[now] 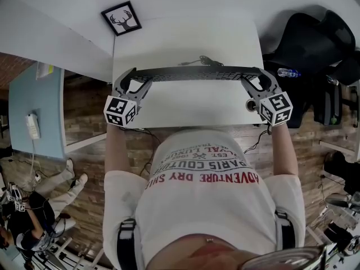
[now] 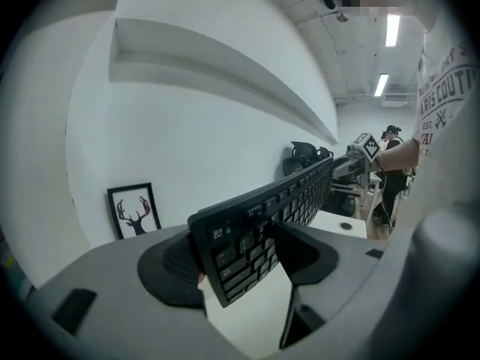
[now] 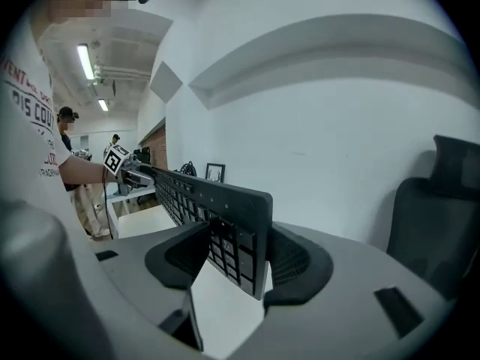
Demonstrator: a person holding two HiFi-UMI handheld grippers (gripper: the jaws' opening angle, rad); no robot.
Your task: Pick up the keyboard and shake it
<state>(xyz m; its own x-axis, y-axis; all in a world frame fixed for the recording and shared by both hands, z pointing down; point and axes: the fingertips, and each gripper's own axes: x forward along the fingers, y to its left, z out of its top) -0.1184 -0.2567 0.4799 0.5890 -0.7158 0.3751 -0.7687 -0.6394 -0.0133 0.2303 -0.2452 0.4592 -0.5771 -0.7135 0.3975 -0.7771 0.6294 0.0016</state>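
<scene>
A long black keyboard (image 1: 194, 73) hangs edge-on above the white table (image 1: 191, 108), keys facing me. My left gripper (image 1: 130, 79) is shut on its left end. In the left gripper view both pads clamp the keyboard (image 2: 255, 223) near the ESC corner, with the left gripper (image 2: 240, 257) around it. My right gripper (image 1: 254, 77) is shut on the right end. The right gripper view shows the keyboard (image 3: 217, 208) pinched between the pads of the right gripper (image 3: 236, 257). The keyboard's cable (image 1: 199, 61) trails onto the table behind it.
A framed deer picture (image 1: 121, 18) leans at the table's back left. A black office chair (image 1: 306, 44) and a water bottle (image 1: 288, 72) stand to the right. A blue desk (image 1: 34, 106) is at the left, and a person (image 1: 25, 218) sits at lower left.
</scene>
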